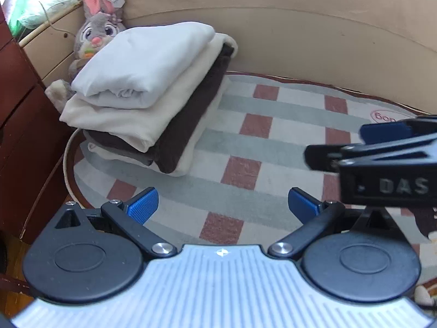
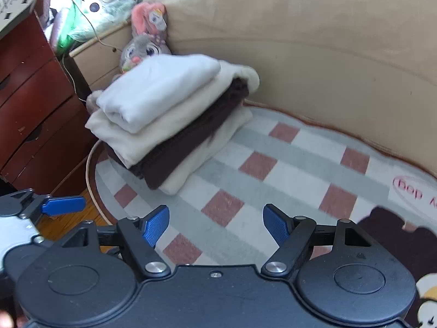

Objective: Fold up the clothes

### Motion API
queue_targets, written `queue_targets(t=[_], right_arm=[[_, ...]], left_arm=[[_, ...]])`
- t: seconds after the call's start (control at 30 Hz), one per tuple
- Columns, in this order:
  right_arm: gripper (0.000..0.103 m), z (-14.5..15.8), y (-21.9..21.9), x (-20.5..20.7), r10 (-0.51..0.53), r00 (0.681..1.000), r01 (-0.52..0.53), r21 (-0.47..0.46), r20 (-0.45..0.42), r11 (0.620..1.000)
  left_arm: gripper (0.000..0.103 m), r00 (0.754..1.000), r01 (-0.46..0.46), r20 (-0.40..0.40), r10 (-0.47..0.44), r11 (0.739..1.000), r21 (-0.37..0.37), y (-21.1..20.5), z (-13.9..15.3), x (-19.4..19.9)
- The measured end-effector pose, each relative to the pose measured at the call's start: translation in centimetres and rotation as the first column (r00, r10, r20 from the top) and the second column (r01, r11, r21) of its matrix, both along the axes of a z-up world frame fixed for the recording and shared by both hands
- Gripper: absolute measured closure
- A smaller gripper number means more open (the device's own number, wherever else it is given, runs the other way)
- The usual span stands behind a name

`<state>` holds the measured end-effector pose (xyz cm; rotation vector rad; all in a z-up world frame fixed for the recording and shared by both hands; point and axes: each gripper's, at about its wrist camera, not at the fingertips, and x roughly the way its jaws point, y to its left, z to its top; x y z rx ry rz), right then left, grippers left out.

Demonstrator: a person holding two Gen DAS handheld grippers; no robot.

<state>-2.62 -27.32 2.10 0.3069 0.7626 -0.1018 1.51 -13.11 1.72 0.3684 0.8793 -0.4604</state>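
A checked blanket [image 1: 273,142] in grey, white and dull red squares covers the bed ahead of the gripper. Beyond it stands a tan padded headboard [image 1: 300,41]. To the far left stands a red-brown drawer chest [image 2: 32,104], with a pale nightstand [image 2: 101,52] behind it. Daylight falls on plastic bags [image 2: 90,19] atop the nightstand. Wood floor [image 2: 71,224] shows at lower left, beside the bed.
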Motion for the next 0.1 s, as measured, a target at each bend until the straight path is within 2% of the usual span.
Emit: queue_targets(t=[0.1], right_arm=[[0.023,0.46,-0.41,-0.25,-0.027,0.999,0.027,-0.010,0.026,1.000]], left_arm=[[0.000,1.000,0.000,-0.020,0.000,1.000,0.016,-0.69,0.09,0.55]])
